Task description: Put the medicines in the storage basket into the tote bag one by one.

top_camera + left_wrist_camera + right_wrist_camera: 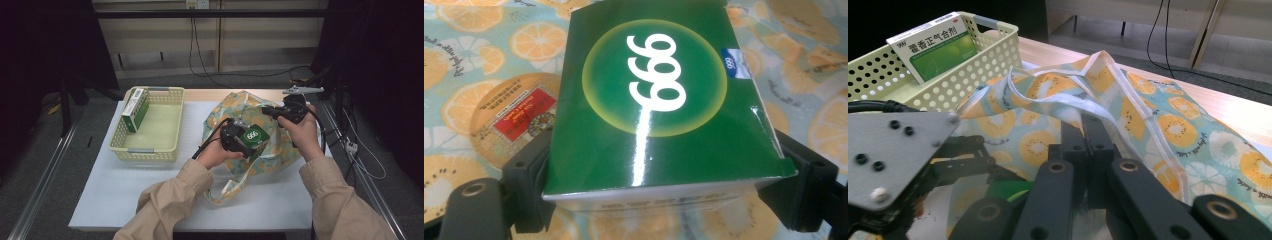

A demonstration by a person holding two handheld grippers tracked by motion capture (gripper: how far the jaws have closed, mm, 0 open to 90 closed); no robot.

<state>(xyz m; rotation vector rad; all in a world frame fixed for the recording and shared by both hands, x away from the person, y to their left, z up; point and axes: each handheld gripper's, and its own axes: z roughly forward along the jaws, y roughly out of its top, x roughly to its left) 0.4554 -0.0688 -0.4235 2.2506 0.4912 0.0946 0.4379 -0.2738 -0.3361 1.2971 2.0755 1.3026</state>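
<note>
- The left claw (248,145) clamps a green box (253,136) marked 999 between its jaws, just above a fruit-print bag (280,150) on the white worktop (125,190).
- The right claw (1087,131) is closed, pinching the bag's rim (1108,107).
- A second box (135,109) leans upright in a yellow basket (150,147) at the left.

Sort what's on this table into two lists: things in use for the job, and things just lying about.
In use:
- green box, clamped in the left tongs
- fruit-print bag, rim pinched by the right tongs
- yellow basket holding a white-green box

Lying about:
- round tin on the bag
- floor cables
</note>
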